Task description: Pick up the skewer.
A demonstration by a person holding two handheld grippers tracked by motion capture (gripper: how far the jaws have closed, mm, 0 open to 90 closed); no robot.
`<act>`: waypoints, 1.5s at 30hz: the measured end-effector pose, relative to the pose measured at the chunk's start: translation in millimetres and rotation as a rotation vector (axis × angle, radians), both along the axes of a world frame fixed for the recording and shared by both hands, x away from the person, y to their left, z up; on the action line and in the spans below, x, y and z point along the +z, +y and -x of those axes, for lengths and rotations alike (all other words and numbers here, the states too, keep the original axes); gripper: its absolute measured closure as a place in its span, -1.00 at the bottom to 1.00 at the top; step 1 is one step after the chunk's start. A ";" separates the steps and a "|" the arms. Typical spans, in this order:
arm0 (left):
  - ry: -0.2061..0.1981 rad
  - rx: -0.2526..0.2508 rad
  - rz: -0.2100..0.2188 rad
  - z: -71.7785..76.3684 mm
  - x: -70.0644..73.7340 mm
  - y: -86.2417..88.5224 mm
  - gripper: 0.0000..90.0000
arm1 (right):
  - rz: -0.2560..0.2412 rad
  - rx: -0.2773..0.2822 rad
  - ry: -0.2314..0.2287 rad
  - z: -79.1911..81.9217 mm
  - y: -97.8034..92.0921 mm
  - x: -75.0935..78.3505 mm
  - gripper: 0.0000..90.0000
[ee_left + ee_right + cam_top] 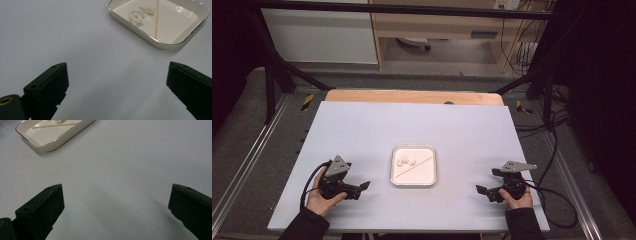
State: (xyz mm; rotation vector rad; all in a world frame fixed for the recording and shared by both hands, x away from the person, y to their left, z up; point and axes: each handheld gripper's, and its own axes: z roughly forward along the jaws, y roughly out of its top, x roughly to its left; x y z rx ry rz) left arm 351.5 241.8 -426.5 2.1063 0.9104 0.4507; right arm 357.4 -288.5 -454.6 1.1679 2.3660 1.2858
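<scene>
**White tray waits between two wide-open grippers**

White and shallow, the tray (414,165) sits at the middle of the pale table (362,130), well apart from both hands. Inside it a thin wooden skewer (412,167) lies on a diagonal, and a few small white pieces (405,161) cluster in the far-left corner, just beside the stick.

The high view sets out the whole scene: the left gripper (360,188) rests near the table's front-left, the right gripper (484,192) near its front-right, each held in a hand and pointing inward toward the tray. Its jaws are too small there to judge.

The left gripper view settles that: the left gripper (117,87) has its two black jaws spread wide, with bare table between them. It also shows the tray's (140,35) shiny rim, the skewer (157,18) and the lumpy surface of the white pieces (140,15), which the high view blurs.

The right gripper view shows the right gripper (116,212) equally wide open over bare table, with the tray (53,141) at the upper left, cut by the frame edge, and the skewer (53,125) lying across it.
</scene>
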 end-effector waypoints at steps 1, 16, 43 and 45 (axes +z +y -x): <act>0.000 0.000 -0.002 -0.5 0.9 -1.8 -0.91 | 0.000 -0.002 0.001 0.2 0.3 0.0 -0.98; -0.004 -0.064 -0.042 -6.8 15.0 -47.7 -0.90 | 0.006 0.002 -0.002 0.0 0.5 -0.2 -0.98; 0.028 -0.119 -0.105 -30.8 16.7 -116.7 -0.63 | 0.016 0.001 -0.005 -0.4 1.1 -0.9 -0.98; 0.032 -0.124 -0.112 -32.9 15.8 -121.0 -0.59 | 0.016 0.000 -0.005 -0.3 1.2 -1.0 -0.98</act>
